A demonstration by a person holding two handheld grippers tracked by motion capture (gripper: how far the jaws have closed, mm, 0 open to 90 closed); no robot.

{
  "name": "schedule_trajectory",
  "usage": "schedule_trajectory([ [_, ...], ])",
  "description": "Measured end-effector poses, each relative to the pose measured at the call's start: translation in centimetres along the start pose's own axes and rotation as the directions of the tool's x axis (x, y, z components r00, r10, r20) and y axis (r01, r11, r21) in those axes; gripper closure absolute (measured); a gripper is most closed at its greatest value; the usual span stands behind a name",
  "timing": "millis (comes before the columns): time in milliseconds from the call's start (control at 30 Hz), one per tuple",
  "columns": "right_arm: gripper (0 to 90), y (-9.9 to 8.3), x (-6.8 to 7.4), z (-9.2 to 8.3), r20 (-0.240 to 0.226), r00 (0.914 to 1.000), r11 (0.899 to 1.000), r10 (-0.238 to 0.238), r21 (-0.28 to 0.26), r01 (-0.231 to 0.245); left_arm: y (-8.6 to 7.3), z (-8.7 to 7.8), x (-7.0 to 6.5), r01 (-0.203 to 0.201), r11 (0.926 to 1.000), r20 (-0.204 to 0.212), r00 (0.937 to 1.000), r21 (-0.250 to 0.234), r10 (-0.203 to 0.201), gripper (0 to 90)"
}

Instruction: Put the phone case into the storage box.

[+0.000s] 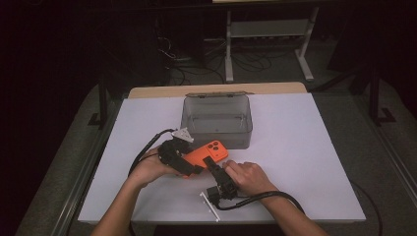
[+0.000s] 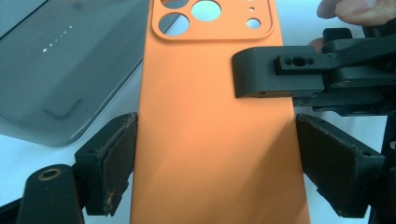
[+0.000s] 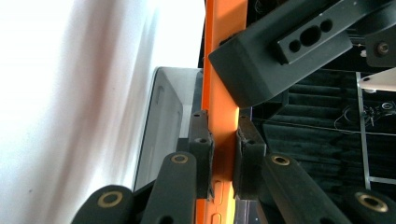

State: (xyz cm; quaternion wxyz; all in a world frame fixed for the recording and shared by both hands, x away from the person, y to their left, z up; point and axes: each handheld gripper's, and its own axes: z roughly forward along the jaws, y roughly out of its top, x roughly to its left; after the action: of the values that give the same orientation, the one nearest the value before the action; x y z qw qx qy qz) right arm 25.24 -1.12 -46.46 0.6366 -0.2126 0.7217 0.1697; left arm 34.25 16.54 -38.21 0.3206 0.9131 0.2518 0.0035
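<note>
- Left hand-held gripper (image 2: 215,154) clamps the orange phone case (image 2: 210,140) across its long edges, above the surface (image 1: 295,147).
- Right hand-held gripper (image 3: 223,154) pinches one case edge.
- Grey box (image 1: 217,121) lies just beyond; open room to the right.

Colours of the items on the work surface

The phone case (image 1: 209,153) is plain orange, without pattern, and its camera cut-outs show the white of the table cover (image 1: 295,147) through them. The box (image 1: 217,120) is smoky translucent grey. The left gripper (image 1: 183,158) and the right gripper (image 1: 214,169) are matte black, with brass-coloured pivot bushings; the left gripper carries a light grey plate. The table edge beyond the cover is pale wood.
</note>
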Motion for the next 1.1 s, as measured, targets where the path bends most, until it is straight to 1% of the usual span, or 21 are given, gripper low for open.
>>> schedule_trajectory([
  [433, 79.5, 0.0, -0.2, -0.1, 0.014, 0.9999, 1.000, -0.002, -0.002, 0.002, 0.0, -0.4, 0.0, 0.009, 0.9996, 0.012, 0.9999, -0.028, -0.009, 15.6],
  [567, 79.7, 0.1, 0.1, -0.1, 0.012, 0.9999, 1.000, -0.004, -0.006, 0.004, 0.1, -0.7, 0.0, 0.013, 0.9985, 0.025, 0.9996, -0.054, -0.012, 15.8],
  [633, 79.7, 0.1, 0.2, -0.1, 0.004, 0.9998, 1.000, -0.018, -0.006, 0.018, 0.1, -0.9, 0.0, 0.012, 0.9982, 0.022, 0.9997, -0.059, -0.011, 15.9],
  [667, 79.7, 0.2, 0.2, -0.1, 0.008, 0.9999, 1.000, -0.010, -0.008, 0.010, 0.0, -1.0, 0.1, 0.012, 0.9981, 0.018, 0.9998, -0.061, -0.011, 15.9],
  [733, 79.8, 0.2, 0.1, -0.1, 0.004, 0.9999, 1.000, -0.015, -0.006, 0.015, 0.0, -1.2, 0.2, 0.015, 0.9976, 0.018, 0.9997, -0.068, -0.014, 16.0],
  [933, 79.7, 0.0, 0.1, -0.1, 0.004, 0.9999, 1.000, -0.011, -0.004, 0.011, -0.3, -2.3, 0.3, 0.011, 0.9958, -0.004, 0.9999, -0.091, -0.011, 16.0],
  [1033, 79.7, 0.0, 0.2, 0.0, 0.007, 1.0000, 1.000, 0.000, -0.004, 0.000, -0.6, -2.6, 0.5, 0.015, 0.9944, -0.014, 0.9998, -0.105, -0.017, 16.0],
  [1100, 79.7, -0.1, 0.2, -0.1, 0.005, 1.0000, 1.000, -0.004, -0.004, 0.004, -0.8, -2.9, 0.7, 0.018, 0.9933, -0.020, 0.9996, -0.114, -0.021, 15.9],
])
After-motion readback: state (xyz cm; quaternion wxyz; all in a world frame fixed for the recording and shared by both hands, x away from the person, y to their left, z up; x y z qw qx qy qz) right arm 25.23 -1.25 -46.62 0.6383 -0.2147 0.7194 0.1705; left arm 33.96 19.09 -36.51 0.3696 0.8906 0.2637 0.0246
